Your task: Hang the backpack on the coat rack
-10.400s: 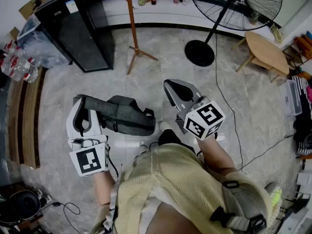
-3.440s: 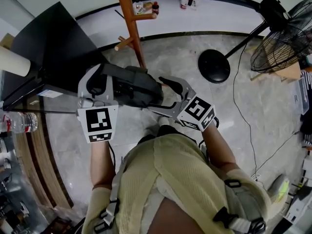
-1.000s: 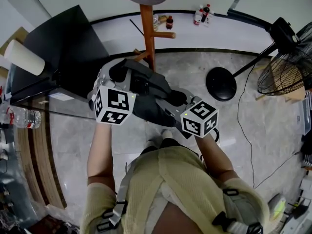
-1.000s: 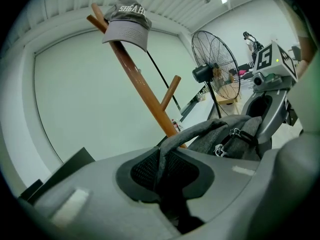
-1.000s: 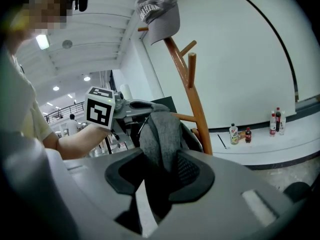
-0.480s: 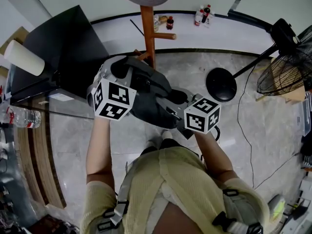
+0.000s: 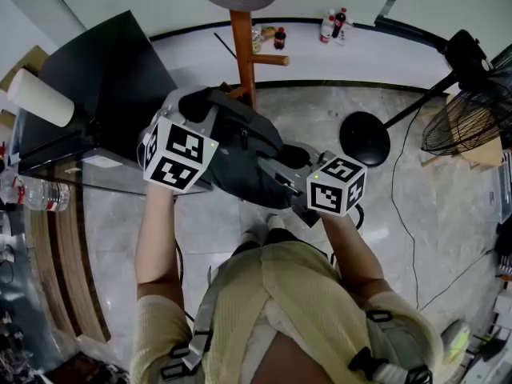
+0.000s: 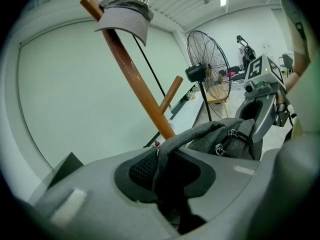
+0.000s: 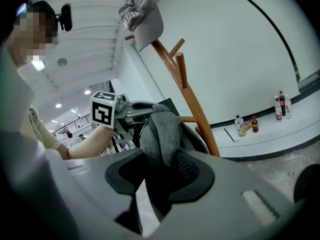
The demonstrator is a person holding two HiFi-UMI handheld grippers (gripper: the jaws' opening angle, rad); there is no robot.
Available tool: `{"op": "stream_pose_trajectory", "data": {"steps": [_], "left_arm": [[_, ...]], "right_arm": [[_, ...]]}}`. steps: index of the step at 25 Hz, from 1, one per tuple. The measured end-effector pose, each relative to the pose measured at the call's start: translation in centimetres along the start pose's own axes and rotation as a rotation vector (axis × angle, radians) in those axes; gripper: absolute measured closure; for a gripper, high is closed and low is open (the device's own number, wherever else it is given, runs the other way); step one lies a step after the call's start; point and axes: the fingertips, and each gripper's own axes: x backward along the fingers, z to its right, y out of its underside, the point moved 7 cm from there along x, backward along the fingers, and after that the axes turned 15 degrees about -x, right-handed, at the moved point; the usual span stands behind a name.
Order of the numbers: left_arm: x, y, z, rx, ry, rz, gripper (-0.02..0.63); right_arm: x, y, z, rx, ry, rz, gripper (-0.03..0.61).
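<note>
The dark grey backpack point(image 7: 240, 146) hangs in the air between my two grippers, just in front of the wooden coat rack point(image 7: 243, 54). My left gripper point(image 7: 196, 106) is shut on a grey strap point(image 8: 172, 141) of the backpack. My right gripper point(image 7: 276, 165) is shut on another fold of grey strap point(image 9: 161, 129). In the left gripper view the rack's pole point(image 8: 135, 79) and a free peg point(image 8: 171, 91) rise right behind the strap. A grey cap point(image 9: 142, 16) sits on the rack's top. Each gripper's pads are hidden under the fabric.
A black cabinet point(image 7: 104, 78) stands close on the left with a white roll point(image 7: 36, 94) on it. A standing fan point(image 7: 468, 94) and its round base point(image 7: 364, 138) are to the right. Bottles point(image 7: 332, 24) stand on the white ledge behind the rack. A cable point(image 7: 400, 214) trails over the floor.
Both grippers have tilted slightly with the backpack still between them; the left marker cube has shifted a little up and left. The backpack stays close to the rack's pole.
</note>
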Motion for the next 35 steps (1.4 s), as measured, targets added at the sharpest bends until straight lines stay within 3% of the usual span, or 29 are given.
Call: {"op": "stream_pose_trajectory", "data": {"steps": [18, 35], "left_arm": [[-0.8, 1.1, 0.6, 0.061, 0.077, -0.012, 0.534], [-0.8, 1.3, 0.9, -0.029, 0.120, 0.016, 0.525]], "right_arm": [[-0.3, 1.0, 1.4, -0.051, -0.032, -0.010, 0.449], [-0.3, 0.6, 2.7, -0.151, -0.067, 0.013, 0.451]]}}
